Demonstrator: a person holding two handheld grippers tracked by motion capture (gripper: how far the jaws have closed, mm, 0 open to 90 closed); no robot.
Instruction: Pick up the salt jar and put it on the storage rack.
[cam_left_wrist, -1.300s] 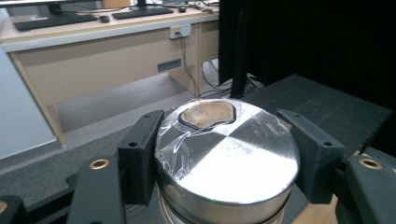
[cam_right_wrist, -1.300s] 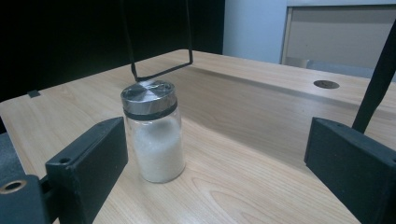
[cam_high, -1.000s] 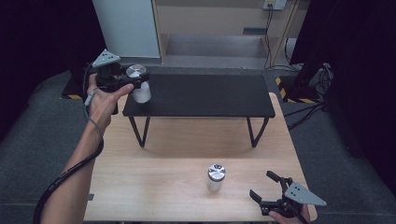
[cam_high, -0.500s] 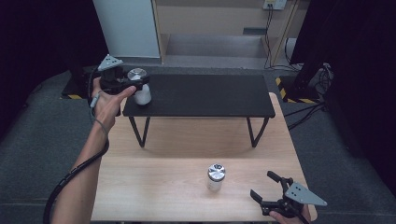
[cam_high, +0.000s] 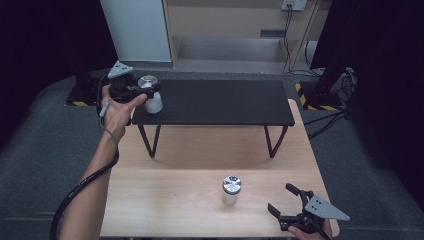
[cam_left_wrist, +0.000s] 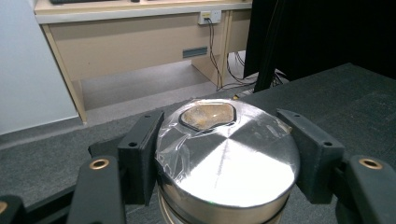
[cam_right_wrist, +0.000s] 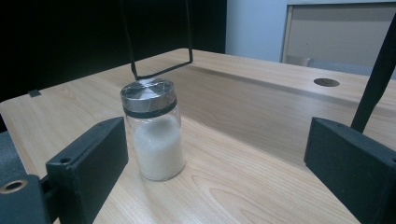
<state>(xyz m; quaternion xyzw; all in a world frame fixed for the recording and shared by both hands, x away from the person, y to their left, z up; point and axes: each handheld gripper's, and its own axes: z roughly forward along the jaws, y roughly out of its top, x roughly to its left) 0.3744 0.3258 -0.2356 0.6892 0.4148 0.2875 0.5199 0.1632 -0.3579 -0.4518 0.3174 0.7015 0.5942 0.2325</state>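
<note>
The left tongs (cam_high: 141, 91) pinch a metal-lidded glass jar (cam_high: 151, 96) at the near left corner of a low black shelf (cam_high: 220, 102), with the jaws pressed against opposite sides of the brushed lid, as the left gripper view shows close up (cam_left_wrist: 227, 156). A grip just under the rim probably keeps the jar upright and lets it be set down squarely on the dark surface, or lifted off it; whether its base rests on the shelf or hangs just above cannot be told. The lid carries a clear film and a small opening with something brownish beneath. The person's left hand (cam_high: 117, 112) wraps the gripper body from below, forearm reaching up from the bottom of the high view. The right tongs (cam_high: 291, 204) sit spread wide and empty at the near right edge of the wooden counter (cam_high: 165, 200), pointed toward a second jar (cam_high: 231, 189) that stands near them but apart. In the right gripper view this jar (cam_right_wrist: 155, 133) holds white grains under a matching silver lid and stands between the line of the two open jaws, seemingly lined up for a later pick. The shelf stands on thin legs over the far half of the counter.
</note>
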